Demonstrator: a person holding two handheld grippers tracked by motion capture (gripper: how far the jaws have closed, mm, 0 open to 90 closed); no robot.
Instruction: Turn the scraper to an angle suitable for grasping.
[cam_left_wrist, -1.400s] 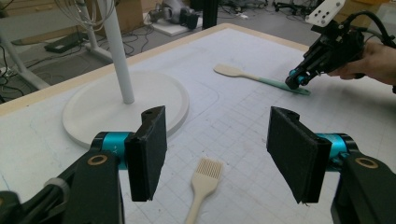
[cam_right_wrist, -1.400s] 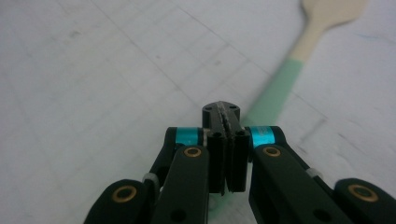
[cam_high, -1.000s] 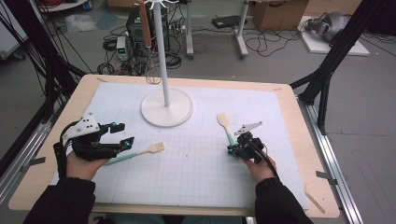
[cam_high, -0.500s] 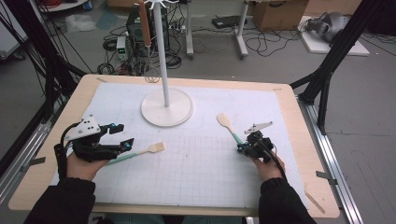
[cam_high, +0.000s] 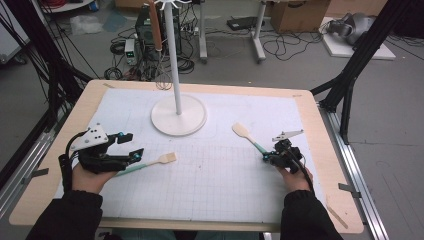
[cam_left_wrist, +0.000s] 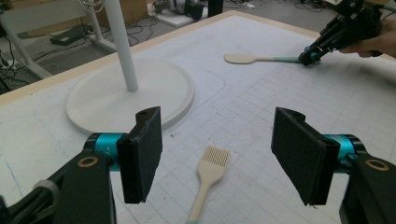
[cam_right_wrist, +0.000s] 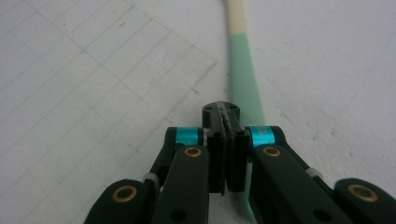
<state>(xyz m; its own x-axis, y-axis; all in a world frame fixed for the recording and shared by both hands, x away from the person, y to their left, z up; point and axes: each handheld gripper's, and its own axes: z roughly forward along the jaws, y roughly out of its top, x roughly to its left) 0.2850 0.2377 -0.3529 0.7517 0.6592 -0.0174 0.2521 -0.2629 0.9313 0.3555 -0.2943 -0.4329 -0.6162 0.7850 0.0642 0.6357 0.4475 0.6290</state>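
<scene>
The spatula (cam_high: 248, 136) lies right of centre in the high view, its pale blade toward the stand and its green handle running down-right to the right gripper (cam_high: 270, 157). In the right gripper view that handle (cam_right_wrist: 243, 77) passes just beside and under the jaws, which are pressed flat together; whether they pinch its end I cannot tell.

The brush (cam_high: 150, 164) lies at lower left of the high view, cream head pointing right, green handle reaching back under the left gripper (cam_high: 131, 147). In the left gripper view the brush (cam_left_wrist: 211, 169) sits on the mat between the two black pads (cam_left_wrist: 142, 151), which stand wide apart and touch nothing.

Behind both, a white stand (cam_high: 178, 114) rises from its round base at upper centre. Everything rests on a white gridded mat (cam_high: 210, 190) covering the wooden table (cam_high: 320, 120).
</scene>
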